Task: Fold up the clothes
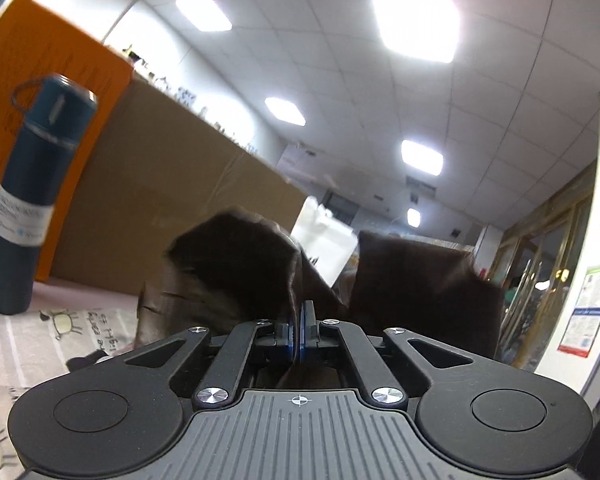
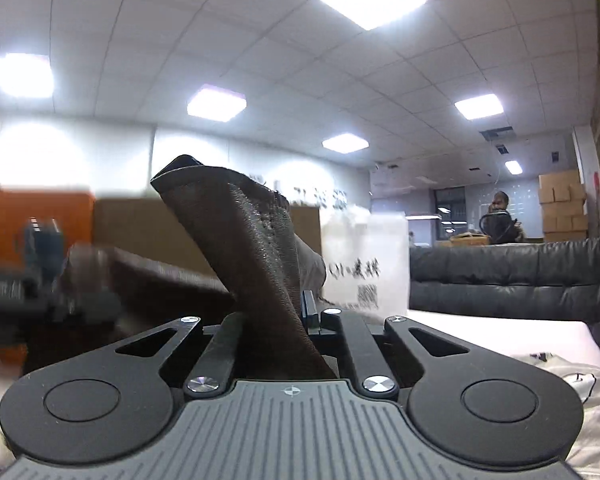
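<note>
A dark brown garment [image 1: 236,272] is lifted off the surface, and both grippers hold it. My left gripper [image 1: 300,320] is shut on an edge of the cloth, which stands up in two folds in front of the camera. In the right wrist view my right gripper [image 2: 300,312] is shut on the same brown garment [image 2: 252,248], which rises in a twisted flap and trails off to the left. The left finger of the right gripper is hidden by the cloth.
A dark blue flask [image 1: 32,200] stands at the left on a printed cloth [image 1: 28,340]. Behind it are an orange panel [image 1: 40,60] and a cardboard box [image 1: 172,184]. A white bag [image 2: 364,260], a black sofa [image 2: 520,276] and white fabric [image 2: 580,392] lie to the right.
</note>
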Motion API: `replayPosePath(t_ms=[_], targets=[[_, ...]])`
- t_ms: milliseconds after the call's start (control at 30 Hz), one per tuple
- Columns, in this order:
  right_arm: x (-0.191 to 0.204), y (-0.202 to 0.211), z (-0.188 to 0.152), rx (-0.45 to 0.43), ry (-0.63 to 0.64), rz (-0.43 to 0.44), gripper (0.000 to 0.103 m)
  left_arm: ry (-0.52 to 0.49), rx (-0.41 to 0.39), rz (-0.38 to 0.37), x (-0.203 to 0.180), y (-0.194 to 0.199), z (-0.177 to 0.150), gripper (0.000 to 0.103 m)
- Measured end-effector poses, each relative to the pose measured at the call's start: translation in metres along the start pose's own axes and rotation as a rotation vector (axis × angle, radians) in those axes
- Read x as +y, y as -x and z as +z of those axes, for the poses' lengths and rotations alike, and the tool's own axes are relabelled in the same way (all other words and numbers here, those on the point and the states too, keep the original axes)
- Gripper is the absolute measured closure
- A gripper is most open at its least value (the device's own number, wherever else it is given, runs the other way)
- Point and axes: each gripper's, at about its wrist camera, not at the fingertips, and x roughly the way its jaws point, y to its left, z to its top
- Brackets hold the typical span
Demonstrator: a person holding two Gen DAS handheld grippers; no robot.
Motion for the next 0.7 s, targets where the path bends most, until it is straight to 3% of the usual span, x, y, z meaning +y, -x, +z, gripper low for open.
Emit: replayPosePath(t_ms=[167, 367, 500, 700], targets=[[0.002, 0.06, 0.042, -0.097, -0.035, 0.097, 0.098, 0.005, -0.102, 0.016, -0.001, 0.051, 0.025, 0.103], [0.023, 0.091, 0.079, -0.128, -0.115, 0.281, 0.098, -0.027, -0.222, 0.091, 0.013, 0.128, 0.061, 0.103], [0.053, 0.096, 0.09, -0.103, -0.182, 0.405, 0.098, -0.053, -0.304, 0.171, 0.026, 0.183, 0.083, 0.103], [0.119, 0.071, 0.092, -0.013, -0.316, 0.544, 0.099, -0.111, -0.399, 0.282, 0.041, 0.266, 0.113, 0.103]])
